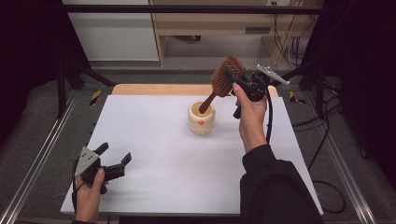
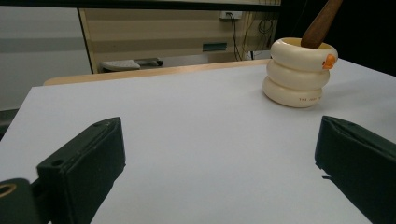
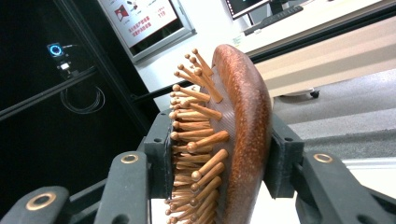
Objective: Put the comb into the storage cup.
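right gripper (image 1: 232, 80) clamped across wooden hairbrush (image 1: 226, 76) head, handle tip inside cream ringed cup (image 1: 201, 118) at mid-table: lower straight, release gently; left gripper (image 1: 115, 158) idle, jaws apart, near table edge.

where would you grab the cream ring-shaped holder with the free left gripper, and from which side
Grip the holder across its stacked-ring body, low down, coming in level from the person's side with the open left gripper. The rounded rings give grooves for the jaws to seat in. The top is poor: the hairbrush handle leans out of the mouth, and the right gripper is clamped on the brush head above it.
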`<state>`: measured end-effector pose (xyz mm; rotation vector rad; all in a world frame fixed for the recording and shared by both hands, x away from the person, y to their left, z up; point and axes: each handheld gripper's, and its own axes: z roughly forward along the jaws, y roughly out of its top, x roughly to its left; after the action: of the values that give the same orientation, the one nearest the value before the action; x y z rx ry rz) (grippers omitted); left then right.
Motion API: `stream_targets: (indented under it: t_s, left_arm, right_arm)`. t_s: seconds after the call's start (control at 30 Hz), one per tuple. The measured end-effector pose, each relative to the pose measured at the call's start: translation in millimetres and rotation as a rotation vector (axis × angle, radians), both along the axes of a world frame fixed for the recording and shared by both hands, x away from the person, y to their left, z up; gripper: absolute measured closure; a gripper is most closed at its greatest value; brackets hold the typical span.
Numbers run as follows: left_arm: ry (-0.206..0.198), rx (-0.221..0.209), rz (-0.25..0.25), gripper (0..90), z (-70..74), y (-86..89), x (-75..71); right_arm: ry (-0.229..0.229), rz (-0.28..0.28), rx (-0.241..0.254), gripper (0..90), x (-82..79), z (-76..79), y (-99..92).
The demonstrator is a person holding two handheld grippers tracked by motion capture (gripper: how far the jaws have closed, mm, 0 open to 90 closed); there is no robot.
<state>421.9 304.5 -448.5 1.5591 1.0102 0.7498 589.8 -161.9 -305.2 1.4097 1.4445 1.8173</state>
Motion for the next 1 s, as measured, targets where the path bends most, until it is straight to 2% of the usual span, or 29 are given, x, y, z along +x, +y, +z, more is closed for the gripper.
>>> stream_targets:
  t_s: [1.0]
  left_arm:
    - [-0.003, -0.007, -0.006, 1.7, 0.0, 1.7, 0.0]
  right_arm:
    - [0.048, 0.010, -0.045, 53.1, 8.4, -27.3, 9.4]
